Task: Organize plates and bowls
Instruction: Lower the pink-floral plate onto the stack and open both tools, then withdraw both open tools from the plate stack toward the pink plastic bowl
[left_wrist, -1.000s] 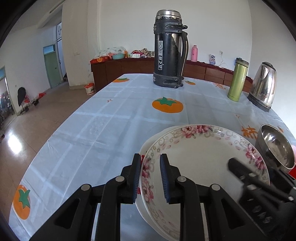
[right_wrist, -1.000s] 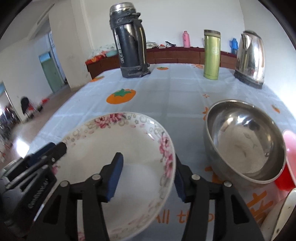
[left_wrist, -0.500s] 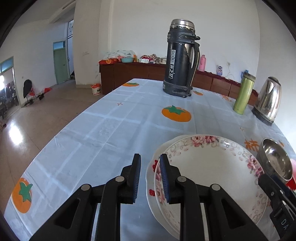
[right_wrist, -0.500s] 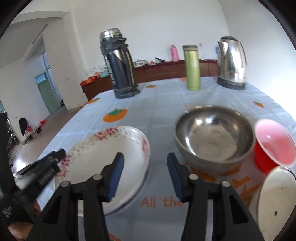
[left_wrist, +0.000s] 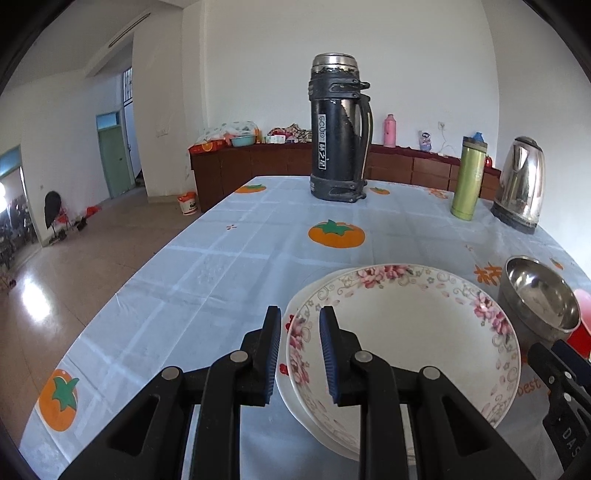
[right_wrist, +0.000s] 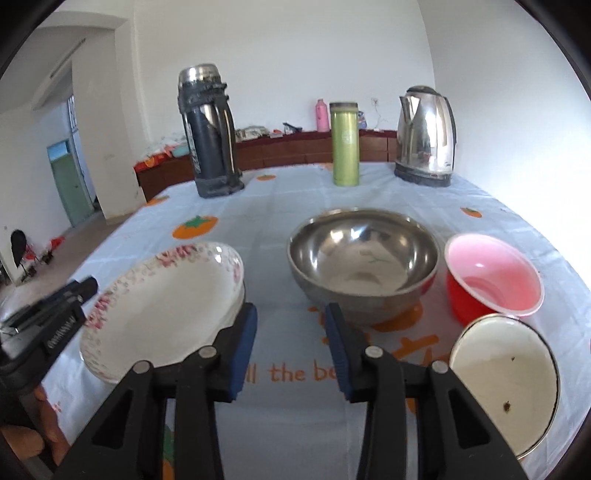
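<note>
A floral-rimmed deep plate (left_wrist: 406, 332) (right_wrist: 166, 295) rests on a plain white plate (left_wrist: 288, 391). My left gripper (left_wrist: 300, 314) (right_wrist: 79, 291) is shut on the floral plate's left rim, one pad inside and one outside. My right gripper (right_wrist: 290, 314) (left_wrist: 554, 354) hangs over the tablecloth between that plate and a steel bowl (right_wrist: 364, 258) (left_wrist: 539, 299). Its jaws are closing with nothing between them. Right of the steel bowl stand a red bowl with a pink inside (right_wrist: 495, 273) and a white enamel bowl (right_wrist: 506, 376).
At the far end of the table stand a tall black flask (left_wrist: 338, 129), a green bottle (left_wrist: 471, 177) and a steel kettle (left_wrist: 521, 184). The table's left edge (left_wrist: 122, 295) drops to a tiled floor. A person's hand (right_wrist: 40, 424) shows at the lower left.
My right gripper has let go of the floral plate's right rim, moved to the right and narrowed its jaws. The left gripper has kept its place on the left rim.
</note>
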